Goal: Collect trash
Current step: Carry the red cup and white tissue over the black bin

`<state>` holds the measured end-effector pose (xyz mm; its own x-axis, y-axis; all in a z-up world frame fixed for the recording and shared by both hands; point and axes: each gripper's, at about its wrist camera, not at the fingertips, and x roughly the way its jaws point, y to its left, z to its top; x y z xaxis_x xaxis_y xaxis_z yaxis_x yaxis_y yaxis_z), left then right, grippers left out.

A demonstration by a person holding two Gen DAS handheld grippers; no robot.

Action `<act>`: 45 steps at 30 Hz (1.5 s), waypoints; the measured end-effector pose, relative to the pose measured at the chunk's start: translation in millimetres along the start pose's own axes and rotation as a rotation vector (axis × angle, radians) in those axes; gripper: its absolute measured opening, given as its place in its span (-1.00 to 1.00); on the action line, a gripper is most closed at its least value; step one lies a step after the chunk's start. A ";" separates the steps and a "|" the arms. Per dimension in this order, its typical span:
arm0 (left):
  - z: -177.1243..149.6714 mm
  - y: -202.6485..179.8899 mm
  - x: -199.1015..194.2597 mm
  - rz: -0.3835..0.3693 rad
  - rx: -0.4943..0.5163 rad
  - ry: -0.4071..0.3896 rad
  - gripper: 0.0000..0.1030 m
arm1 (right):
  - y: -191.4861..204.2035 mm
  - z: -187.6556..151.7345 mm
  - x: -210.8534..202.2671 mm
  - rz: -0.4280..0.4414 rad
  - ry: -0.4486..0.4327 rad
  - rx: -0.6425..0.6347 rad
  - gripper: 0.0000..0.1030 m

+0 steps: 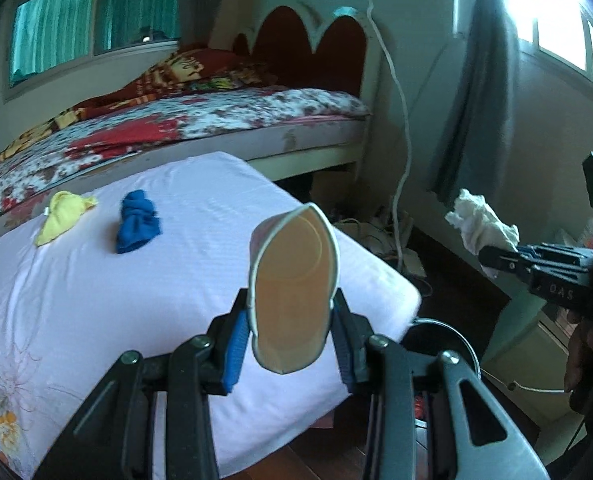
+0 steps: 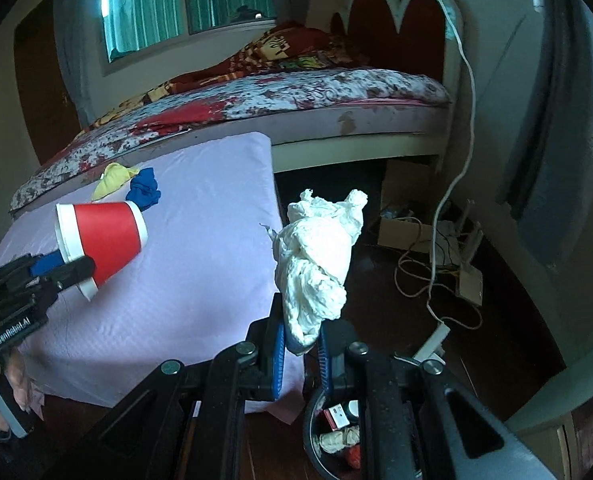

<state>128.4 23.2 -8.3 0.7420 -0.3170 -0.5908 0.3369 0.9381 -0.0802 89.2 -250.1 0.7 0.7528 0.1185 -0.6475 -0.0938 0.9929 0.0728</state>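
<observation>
The left gripper (image 1: pixel 292 338) is clamped on the squashed rim of a red paper cup with a white band (image 2: pixel 100 240), held above the white-sheeted mattress (image 1: pixel 96 300). The right gripper (image 2: pixel 302 344) is pinched tight on a crumpled white tissue wad (image 2: pixel 320 256), just above a round dark trash bin (image 2: pixel 316 440) on the floor. A yellow cloth (image 1: pixel 64 212) and a blue cloth (image 1: pixel 138 220) lie on the mattress

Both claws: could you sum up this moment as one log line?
left claw: shut on paper cup | right claw: shut on tissue wad | bin: below, holds trash
</observation>
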 end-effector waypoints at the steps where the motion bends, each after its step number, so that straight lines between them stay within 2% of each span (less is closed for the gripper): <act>1: -0.8 -6.7 0.5 -0.009 0.010 0.003 -0.24 | -5.4 -2.4 -3.4 -0.002 -0.005 0.013 -0.70; 13: -6.8 -89.4 9.3 -0.123 0.113 0.034 -0.24 | -54.0 -36.1 -37.3 -0.082 0.003 0.058 -0.70; 25: -19.1 -143.5 21.6 -0.194 0.178 0.077 -0.24 | -101.7 -73.9 -57.8 -0.125 0.041 0.098 -0.70; 35: -31.8 -173.5 41.5 -0.242 0.207 0.134 -0.24 | -121.9 -99.9 -51.9 -0.141 0.098 0.096 -0.70; 45: -58.0 -184.0 79.2 -0.273 0.207 0.252 -0.24 | -120.7 -120.4 -16.9 -0.131 0.195 0.044 -0.70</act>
<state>91.5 -166.4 -86.9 0.4527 -0.4819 -0.7503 0.6296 0.7685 -0.1137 9.3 -372.7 -88.5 0.6160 -0.0107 -0.7877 0.0280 0.9996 0.0083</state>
